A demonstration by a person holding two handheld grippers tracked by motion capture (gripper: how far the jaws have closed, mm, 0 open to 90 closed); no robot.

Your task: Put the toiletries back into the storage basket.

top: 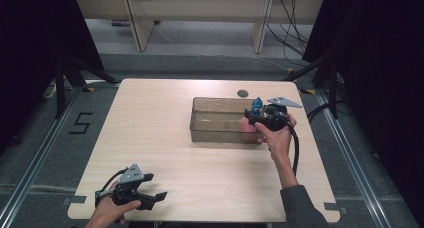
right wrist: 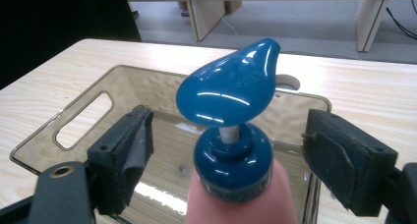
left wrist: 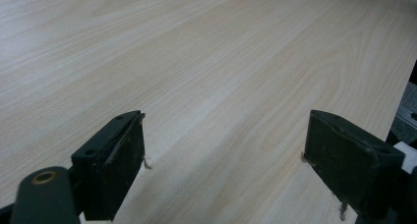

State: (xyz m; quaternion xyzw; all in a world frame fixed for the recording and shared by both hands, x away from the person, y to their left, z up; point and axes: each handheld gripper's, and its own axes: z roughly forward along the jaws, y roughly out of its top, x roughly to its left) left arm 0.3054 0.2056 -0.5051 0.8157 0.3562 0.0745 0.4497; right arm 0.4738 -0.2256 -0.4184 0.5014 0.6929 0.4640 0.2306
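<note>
Your table (top: 165, 153) is a pale wood top, bare over most of its surface. On its far right part sits the clear smoky bin (top: 216, 119), a shallow rectangular tub with a handle slot cut into one end wall; in the right gripper view you can see the wood grain through its floor. The pump bottle (right wrist: 231, 150), pink in the body with a glossy blue collar and a blue pump head, stands upright at the bin's right end, and I cannot tell whether it stands inside or just outside the wall.

Your right gripper (right wrist: 226, 155) is at that right end with the bottle between its jaws. The jaws are spread wide, and both pads stand clear of the bottle's sides, so nothing is pinched.

Your left gripper (left wrist: 223, 160) rests low over the table's near left corner, well apart from the bin. Its jaws are spread too, with bare wood between them.
</note>
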